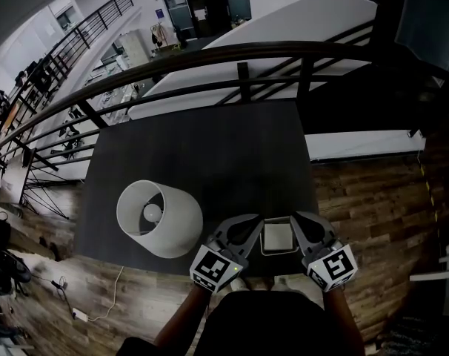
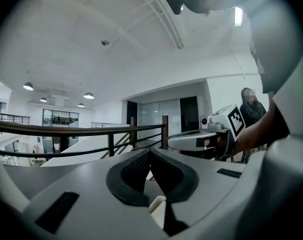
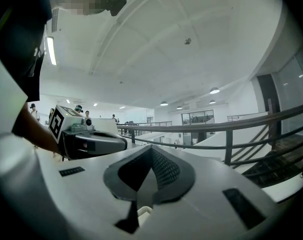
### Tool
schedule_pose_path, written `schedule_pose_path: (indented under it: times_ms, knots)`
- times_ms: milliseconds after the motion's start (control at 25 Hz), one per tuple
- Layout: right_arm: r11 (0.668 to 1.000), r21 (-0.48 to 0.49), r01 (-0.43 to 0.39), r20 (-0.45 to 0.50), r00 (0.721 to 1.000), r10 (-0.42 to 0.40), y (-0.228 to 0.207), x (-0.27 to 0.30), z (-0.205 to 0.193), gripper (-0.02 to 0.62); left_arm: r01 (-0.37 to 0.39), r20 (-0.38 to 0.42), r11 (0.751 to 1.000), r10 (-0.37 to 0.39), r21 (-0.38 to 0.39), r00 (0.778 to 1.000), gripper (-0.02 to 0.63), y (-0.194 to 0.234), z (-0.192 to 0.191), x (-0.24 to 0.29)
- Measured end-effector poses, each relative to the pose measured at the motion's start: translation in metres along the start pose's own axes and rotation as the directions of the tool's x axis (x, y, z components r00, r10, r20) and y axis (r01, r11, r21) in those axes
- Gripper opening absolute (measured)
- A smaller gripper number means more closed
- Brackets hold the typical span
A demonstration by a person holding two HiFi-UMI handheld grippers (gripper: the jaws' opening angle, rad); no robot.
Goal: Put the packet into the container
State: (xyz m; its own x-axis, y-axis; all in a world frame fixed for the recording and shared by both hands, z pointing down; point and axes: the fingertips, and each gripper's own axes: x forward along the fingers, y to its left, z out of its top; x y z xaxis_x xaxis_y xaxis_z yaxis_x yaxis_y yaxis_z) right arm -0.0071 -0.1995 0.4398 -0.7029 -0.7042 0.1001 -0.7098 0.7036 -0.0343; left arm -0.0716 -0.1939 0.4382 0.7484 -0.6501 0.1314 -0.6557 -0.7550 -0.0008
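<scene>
We see two hand-held grippers, one round container, one small square piece and one dark tabletop (image 1: 210, 154). The left hand-held gripper (image 1: 248, 224) and the right hand-held gripper (image 1: 301, 221) rest at the near edge of the tabletop, their tips angled toward each other. Each is smooth grey plastic and carries a cube with black-and-white square markers. In its own view each has its dark, textured pads closed together at the tips, with nothing between them. Just between the two tips lies the small square piece (image 1: 278, 237), pale with a greyer raised rim. We cannot tell whether it is the packet or a shallow tray. To the left, apart from both hand-held grippers, stands the round white container (image 1: 178, 232), tapered and open at the top, with a small pale round shape inside that is too small to make out. A dark metal railing (image 1: 239, 50) curves behind the tabletop. The wooden floor (image 1: 373, 206) is cut off at the right.
</scene>
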Motion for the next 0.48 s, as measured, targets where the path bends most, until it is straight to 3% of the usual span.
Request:
schedule_pose_path:
  times_ms: [480]
  knots:
    - [0.999,0.027,0.018,-0.011,1.0,-0.018,-0.0026,-0.0013,-0.0024,0.005,0.019,0.002,1.0,-0.019,-0.003,1.0,0.009,-0.0058,-0.0006,0.0042]
